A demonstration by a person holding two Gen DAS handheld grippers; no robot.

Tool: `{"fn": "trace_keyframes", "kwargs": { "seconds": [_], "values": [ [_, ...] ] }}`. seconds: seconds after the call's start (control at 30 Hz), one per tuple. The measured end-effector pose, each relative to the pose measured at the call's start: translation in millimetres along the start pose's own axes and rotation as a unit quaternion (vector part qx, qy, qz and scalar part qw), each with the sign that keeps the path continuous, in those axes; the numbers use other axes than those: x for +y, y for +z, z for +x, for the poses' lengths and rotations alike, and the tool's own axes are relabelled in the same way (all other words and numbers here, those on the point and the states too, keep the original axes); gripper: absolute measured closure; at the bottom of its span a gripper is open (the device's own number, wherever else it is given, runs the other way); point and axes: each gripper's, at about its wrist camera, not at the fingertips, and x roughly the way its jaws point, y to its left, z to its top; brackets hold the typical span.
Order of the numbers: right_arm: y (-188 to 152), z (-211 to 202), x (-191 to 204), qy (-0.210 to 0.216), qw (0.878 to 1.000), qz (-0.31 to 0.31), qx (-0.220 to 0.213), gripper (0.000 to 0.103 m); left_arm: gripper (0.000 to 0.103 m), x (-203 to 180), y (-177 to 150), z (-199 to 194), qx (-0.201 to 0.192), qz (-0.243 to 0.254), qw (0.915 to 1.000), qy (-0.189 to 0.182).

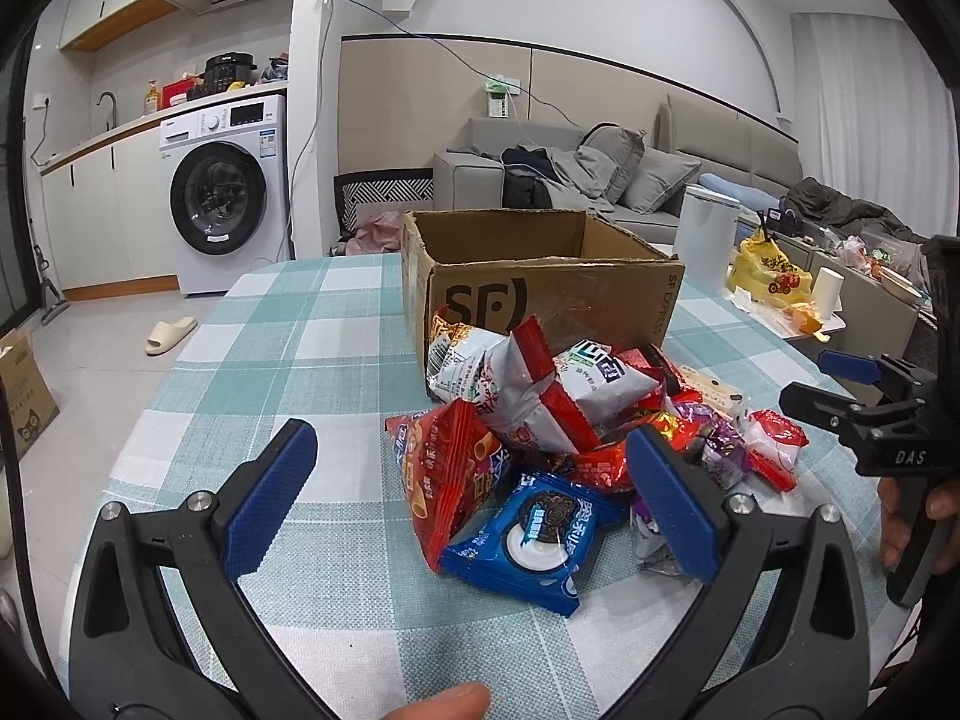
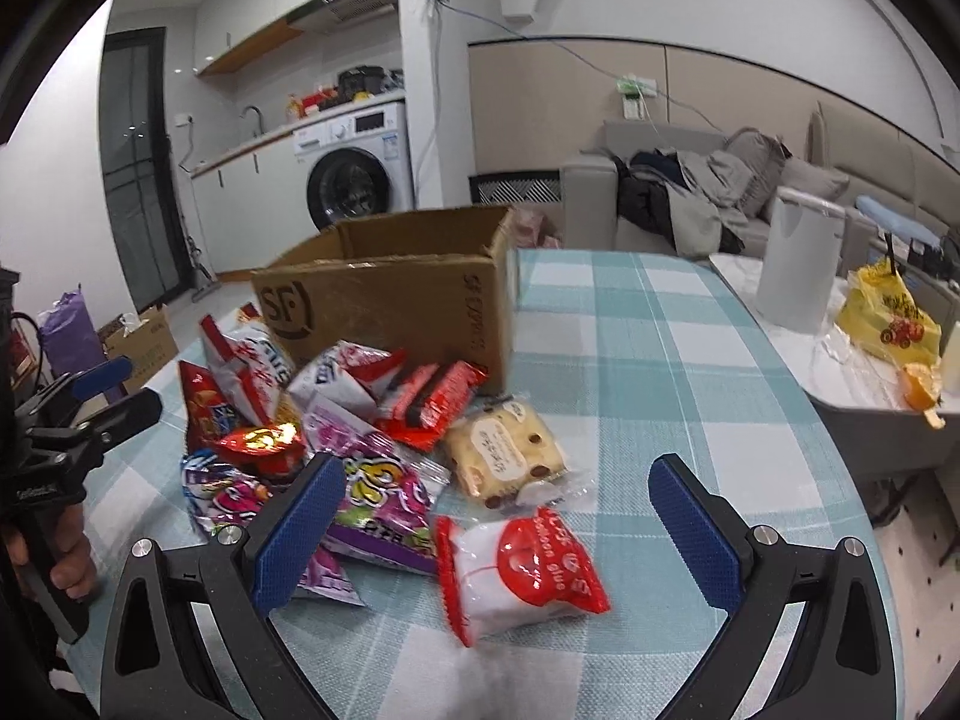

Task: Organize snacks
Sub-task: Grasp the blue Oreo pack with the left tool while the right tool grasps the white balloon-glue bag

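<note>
Fingers of both the left gripper (image 1: pixel 474 507) and right gripper (image 2: pixel 498 531) hang spread, empty, over the snack pile (image 1: pixel 576 420) fronting the cardboard box (image 1: pixel 540 276); picking starts next, likely the red-and-white packet (image 2: pixel 519 576).

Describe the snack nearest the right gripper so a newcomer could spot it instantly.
Start at the cardboard box on the checked tablecloth; snacks are heaped before it. Lying apart, between the right gripper's fingers, is a white packet with red ends, alone in carrying a big red label.

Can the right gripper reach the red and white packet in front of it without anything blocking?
Probably yes: the right gripper is open, and the red and white packet lies alone on the tablecloth, nothing over it.
</note>
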Motion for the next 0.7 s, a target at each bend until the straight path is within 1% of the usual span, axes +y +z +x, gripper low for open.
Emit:
{"fn": "trace_keyframes", "kwargs": {
  "seconds": [0.03, 0.1, 0.2, 0.3, 0.43, 0.5, 0.6, 0.7],
  "values": [
    [0.8, 2.1, -3.9, 0.004, 1.0, 0.01, 0.009, 0.0, 0.001, -0.6, -0.1, -0.6, -0.001, 0.001, 1.0, -0.002],
    [1.4, 2.9, -9.4, 0.003, 1.0, 0.02, 0.013, 0.0, 0.001, -1.3, -0.1, -0.9, 0.0, 0.003, 1.0, -0.009],
    [1.4, 3.7, -14.1, -0.01, 0.999, 0.02, 0.024, 0.0, 0.001, -1.2, 0.7, 1.6, 0.014, -0.002, 0.9996, -0.023],
    [0.8, 3.9, -16.8, -0.015, 0.999, 0.018, 0.034, 0.0, 0.001, -3.0, 2.4, 4.8, 0.031, 0.0, 0.999, -0.032],
    [-1.1, 7.2, -20.3, -0.013, 0.998, 0.017, 0.053, 0.0, 0.001, -5.4, 3.2, 8.5, 0.045, 0.005, 0.9984, -0.032],
    [-1.8, 8.0, -21.6, -0.012, 0.998, 0.018, 0.062, 0.0, 0.001, -7.5, 2.8, 13.8, 0.063, 0.014, 0.9972, -0.037],
    [-3.0, 9.2, -21.9, -0.012, 0.997, 0.015, 0.068, 0.0, 0.001, -9.5, 0.6, 17.8, 0.07, 0.022, 0.9968, -0.031],
    [-5.1, 11.8, -23.9, -0.009, 0.997, 0.017, 0.081, 0.0, 0.004, -6.9, -1.0, 23.4, 0.082, 0.017, 0.996, -0.031]
  ]
}}
